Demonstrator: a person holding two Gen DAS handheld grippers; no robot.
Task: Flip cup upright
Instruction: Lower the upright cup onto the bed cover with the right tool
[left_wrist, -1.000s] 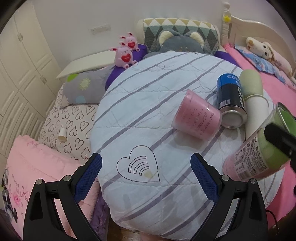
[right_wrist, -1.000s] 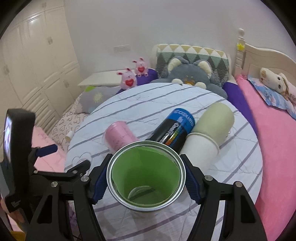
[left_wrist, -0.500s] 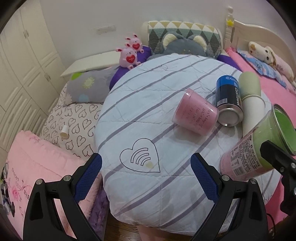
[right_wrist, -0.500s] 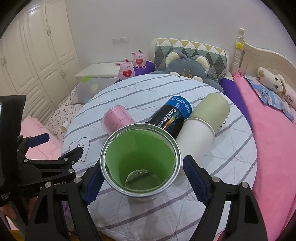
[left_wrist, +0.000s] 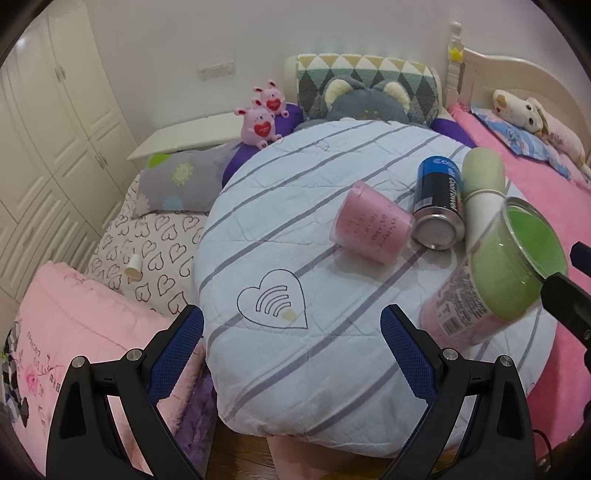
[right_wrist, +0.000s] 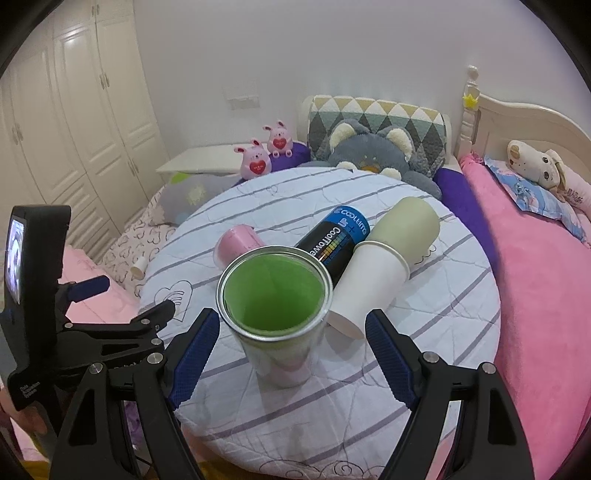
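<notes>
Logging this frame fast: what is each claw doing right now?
Left claw: open, holding nothing.
Right claw: open around the green-lined cup, which stands on the round cushion; pads apart from it.

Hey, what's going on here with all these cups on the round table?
A person holds a tool in each hand over a round table covered in striped cloth. The right tool is open around a green-lined clear cup, which stands upright, mouth up. The left tool hovers open and empty. A pink cup, a dark can and a white paper cup lie on their sides behind it.
</notes>
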